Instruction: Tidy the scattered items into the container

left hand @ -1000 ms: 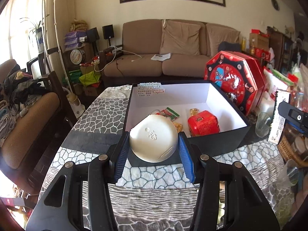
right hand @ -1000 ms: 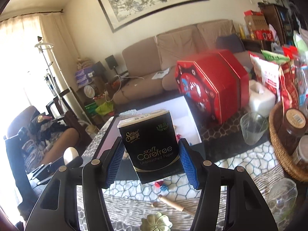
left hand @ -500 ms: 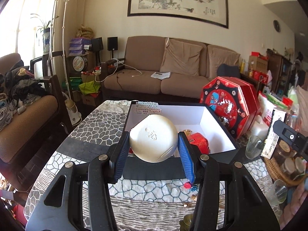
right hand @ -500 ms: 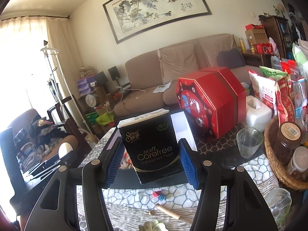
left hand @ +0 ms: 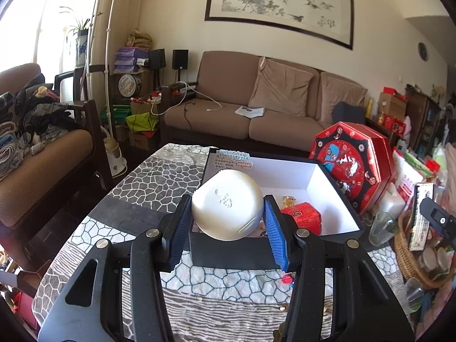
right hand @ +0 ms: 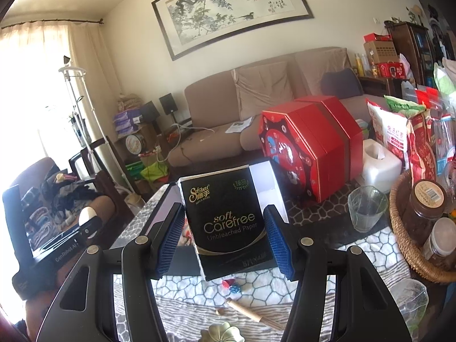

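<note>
On the bench (left hand: 94, 228), under a stone-pattern cloth, sits an open black box (left hand: 336, 199) with white inner walls; this is the container.

Left wrist view: left gripper (left hand: 226, 228) is clamped on a white rounded bowl-like item (left hand: 226, 202), blue pads (left hand: 179, 233) pressing both flanks, item held in the air at the box's near wall. At 3 o'clock of the white item, a red tin (left hand: 303, 216) lies inside the box. At 1 o'clock of the box, a red octagonal gift box (left hand: 350, 165) stands on edge. Small red candy (left hand: 287, 279) lies on the cloth at 5 o'clock of the gripper.

Right wrist view: left gripper's body shows at 9 o'clock, white item just visible. Right gripper (right hand: 225, 239) holds a black tissue pack (right hand: 228, 222), upright and slightly tilted, pads against both sides. Box lies behind it. At 6 o'clock of the pack: red and blue candies (right hand: 230, 285), a wooden stick (right hand: 250, 313), a pale green flower-shaped piece (right hand: 222, 332), all loose on the cloth. At 3 o'clock: a glass cup (right hand: 366, 208), then a wicker basket (right hand: 399, 242) with jars.
</note>
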